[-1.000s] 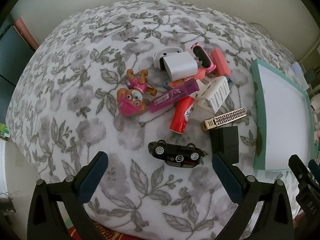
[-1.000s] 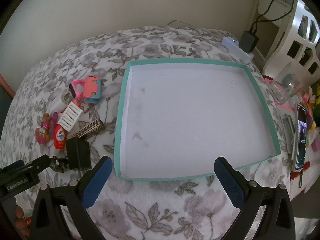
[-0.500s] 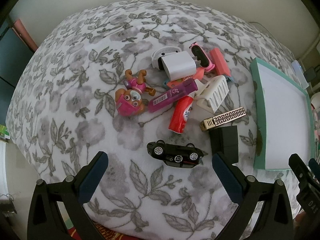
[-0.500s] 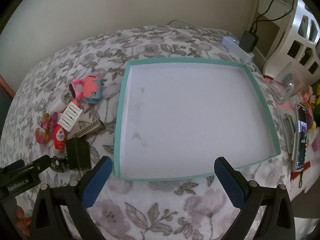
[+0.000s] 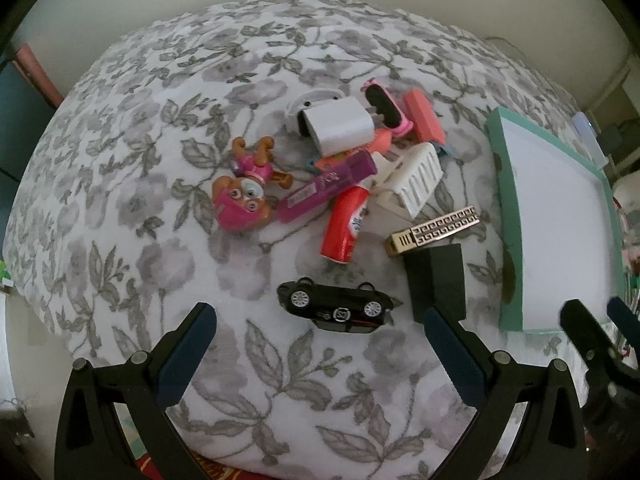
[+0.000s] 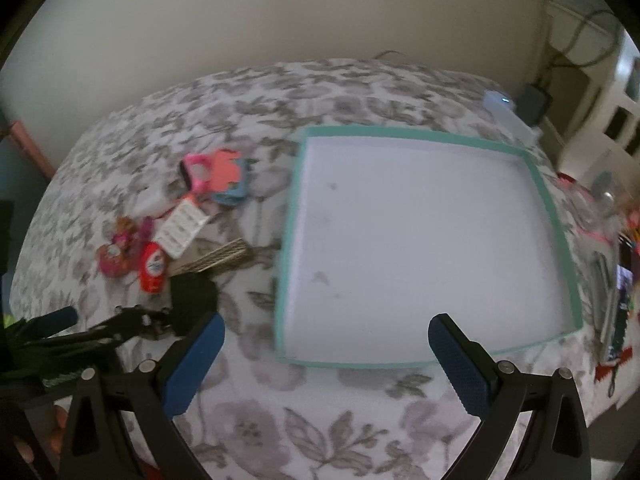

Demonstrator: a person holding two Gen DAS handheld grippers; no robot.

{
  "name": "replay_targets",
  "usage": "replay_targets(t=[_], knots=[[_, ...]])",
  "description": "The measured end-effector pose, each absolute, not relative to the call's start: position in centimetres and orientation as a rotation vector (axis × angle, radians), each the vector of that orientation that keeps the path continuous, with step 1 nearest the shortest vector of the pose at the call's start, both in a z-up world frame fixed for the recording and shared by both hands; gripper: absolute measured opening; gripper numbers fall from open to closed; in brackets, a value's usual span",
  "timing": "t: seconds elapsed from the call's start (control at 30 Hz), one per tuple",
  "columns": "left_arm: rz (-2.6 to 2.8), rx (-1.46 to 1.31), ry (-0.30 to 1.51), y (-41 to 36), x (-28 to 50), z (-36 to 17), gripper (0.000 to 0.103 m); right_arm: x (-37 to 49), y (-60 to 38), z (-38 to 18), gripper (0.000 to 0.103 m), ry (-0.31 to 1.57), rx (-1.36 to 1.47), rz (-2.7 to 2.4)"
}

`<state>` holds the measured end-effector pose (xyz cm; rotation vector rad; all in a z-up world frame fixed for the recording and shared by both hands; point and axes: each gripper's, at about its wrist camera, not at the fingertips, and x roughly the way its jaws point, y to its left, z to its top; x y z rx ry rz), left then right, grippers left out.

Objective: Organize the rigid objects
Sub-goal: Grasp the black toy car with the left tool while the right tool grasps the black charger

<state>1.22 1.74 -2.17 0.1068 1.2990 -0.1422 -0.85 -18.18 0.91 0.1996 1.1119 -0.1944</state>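
A pile of small objects lies on the floral cloth: a black toy car, a black box, a gold patterned case, a red tube, a purple tube, a pink dog figure, a white ribbed clip and a white charger. A teal-rimmed white tray is empty. My left gripper is open just short of the car. My right gripper is open over the tray's near-left corner.
The pile also shows left of the tray in the right wrist view, with the pink dog figure at its left. Clutter, a phone and a white shelf stand past the tray's right side. A white device lies behind the tray.
My right gripper has swung left, so the tray sits further right in its view, which is now blurred. My left gripper has edged slightly closer to the car.
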Motion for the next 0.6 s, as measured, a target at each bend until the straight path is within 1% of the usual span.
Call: replay_targets(t=[0.33, 0.37, 0.5, 0.53, 0.6], knots=[[-0.118, 0.222, 1.365, 0.6, 2.0, -4.9, 0.102, -0.2, -17.7, 0.0, 0.103, 1.144, 0.240, -0.171], [-0.117, 0.227, 1.372, 0.6, 2.1, -5.1, 0.100, -0.1, -17.6, -0.1, 0.103, 1.147, 0.243, -0.168], [-0.146, 0.209, 1.378, 0.6, 2.1, -5.4, 0.084, 0.5, -17.1, -0.2, 0.103, 1.145, 0.246, -0.149], [-0.155, 0.205, 1.376, 0.8, 2.2, -5.5, 0.081, 0.7, -16.9, -0.2, 0.103, 1.142, 0.249, -0.141], [-0.178, 0.203, 1.370, 0.5, 2.3, -5.4, 0.071, 0.9, -16.6, -0.1, 0.103, 1.133, 0.257, -0.127]])
